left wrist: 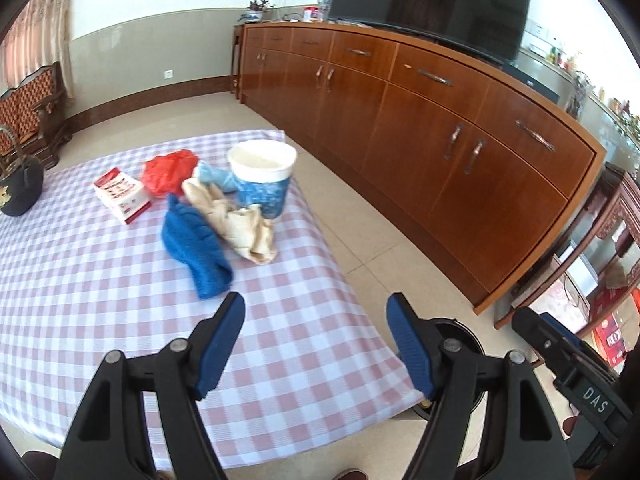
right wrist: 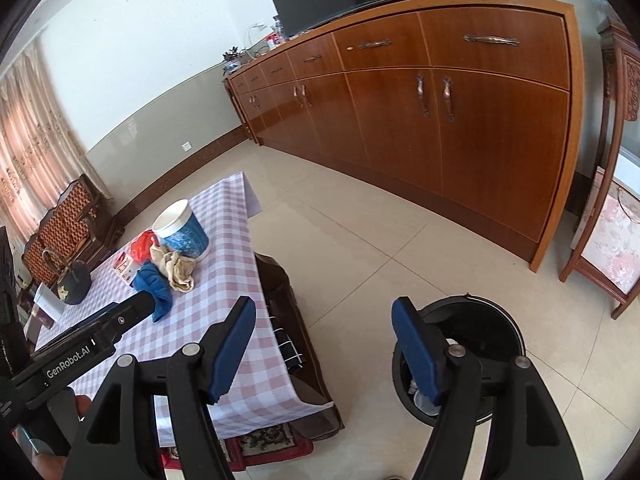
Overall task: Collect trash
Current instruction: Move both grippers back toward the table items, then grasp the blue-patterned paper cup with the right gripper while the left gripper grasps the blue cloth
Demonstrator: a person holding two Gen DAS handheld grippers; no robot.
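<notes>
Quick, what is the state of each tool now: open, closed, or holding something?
Left tool: open, nothing between its fingers, above the checked tablecloth.
Right tool: open, empty, near the black bin.

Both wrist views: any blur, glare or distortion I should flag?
Left wrist view: the blue cloth is motion-smeared, and the cabinet bows with fisheye curvature. Right wrist view: sharper, the cabinet's glossy doors show soft reflections, and dark vignette fills the corners.
</notes>
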